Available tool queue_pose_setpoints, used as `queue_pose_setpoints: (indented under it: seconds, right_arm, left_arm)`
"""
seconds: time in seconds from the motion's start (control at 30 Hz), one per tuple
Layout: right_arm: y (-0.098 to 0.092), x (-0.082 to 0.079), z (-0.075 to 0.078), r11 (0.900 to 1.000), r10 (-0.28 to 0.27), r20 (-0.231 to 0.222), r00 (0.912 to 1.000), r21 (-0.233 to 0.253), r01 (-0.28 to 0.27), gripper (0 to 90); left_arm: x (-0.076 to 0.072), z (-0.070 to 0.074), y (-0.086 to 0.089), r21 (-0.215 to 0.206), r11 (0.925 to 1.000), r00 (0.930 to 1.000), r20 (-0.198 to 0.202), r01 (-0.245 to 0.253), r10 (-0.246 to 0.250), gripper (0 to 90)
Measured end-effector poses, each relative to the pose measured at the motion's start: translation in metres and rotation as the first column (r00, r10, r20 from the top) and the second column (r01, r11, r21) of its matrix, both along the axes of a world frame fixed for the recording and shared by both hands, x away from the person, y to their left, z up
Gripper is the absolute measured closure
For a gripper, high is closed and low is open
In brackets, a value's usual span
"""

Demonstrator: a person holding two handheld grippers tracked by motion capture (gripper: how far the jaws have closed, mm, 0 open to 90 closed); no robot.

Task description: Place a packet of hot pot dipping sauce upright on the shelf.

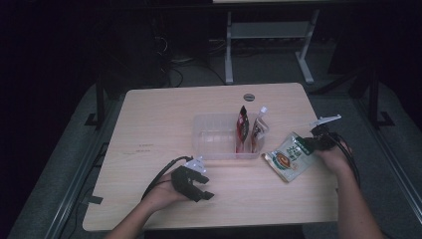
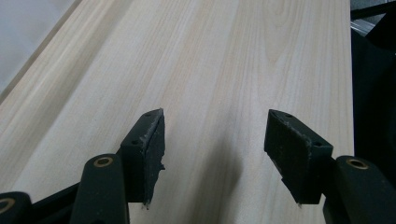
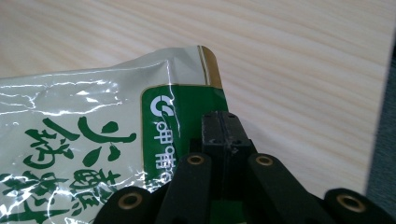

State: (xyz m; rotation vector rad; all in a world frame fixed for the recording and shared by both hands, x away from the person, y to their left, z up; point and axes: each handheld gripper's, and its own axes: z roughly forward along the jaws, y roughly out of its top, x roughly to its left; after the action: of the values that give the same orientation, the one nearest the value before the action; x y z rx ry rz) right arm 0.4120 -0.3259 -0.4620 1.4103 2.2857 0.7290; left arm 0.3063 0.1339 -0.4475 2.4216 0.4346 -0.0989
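Pinching my right gripper on the green snack pouch edge; left gripper spread, hovering low over table.

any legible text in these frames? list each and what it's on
Green-and-white packet, clamped in the right hand-held gripper: large green Chinese characters plus white ones on its green band, cut off and creased, not readable for certain.
Two pouches in the clear tray: print too small.
Table: faint marks, unreadable.

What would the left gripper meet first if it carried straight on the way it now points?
Probably nothing but bare table: the left gripper, open, points along empty wood toward the table's edge. Depth is unclear, but the clear tray seems off its line.
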Motion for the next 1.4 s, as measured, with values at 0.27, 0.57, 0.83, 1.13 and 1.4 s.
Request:
queue_pose_setpoints:
  seconds: [0.27, 0.57, 0.83, 1.13, 1.4]
  right_arm:
    - [0.016, -0.009, 0.001, 0.997, 0.078, -0.014, 0.9968, 0.014, -0.078, 90.0]
    - [0.031, -0.024, 0.002, 0.984, 0.177, -0.036, 0.9835, 0.026, -0.177, 90.0]
    - [0.05, -0.035, 0.003, 0.959, 0.28, -0.046, 0.9587, 0.054, -0.278, 90.0]
    - [0.068, -0.051, 0.003, 0.931, 0.362, -0.067, 0.9298, 0.076, -0.357, 90.0]
    - [0.086, -0.065, 0.004, 0.893, 0.448, -0.069, 0.8916, 0.095, -0.441, 90.0]
  left_arm:
    - [0.0, 0.001, 0.0, -0.005, 1.0, 1.0, 0.006, -0.003, 0.003, 37.9]
    - [0.0, 0.001, 0.0, -0.014, 0.9999, 0.9999, 0.009, -0.007, 0.007, 37.8]
    - [0.0, 0.002, 0.001, -0.021, 0.9997, 0.9998, 0.011, -0.013, 0.014, 37.8]
    - [0.002, 0.003, 0.002, -0.028, 0.9994, 0.9997, 0.014, -0.02, 0.02, 37.7]
    - [0.002, 0.004, 0.003, -0.037, 0.999, 0.9995, 0.018, -0.024, 0.025, 37.7]
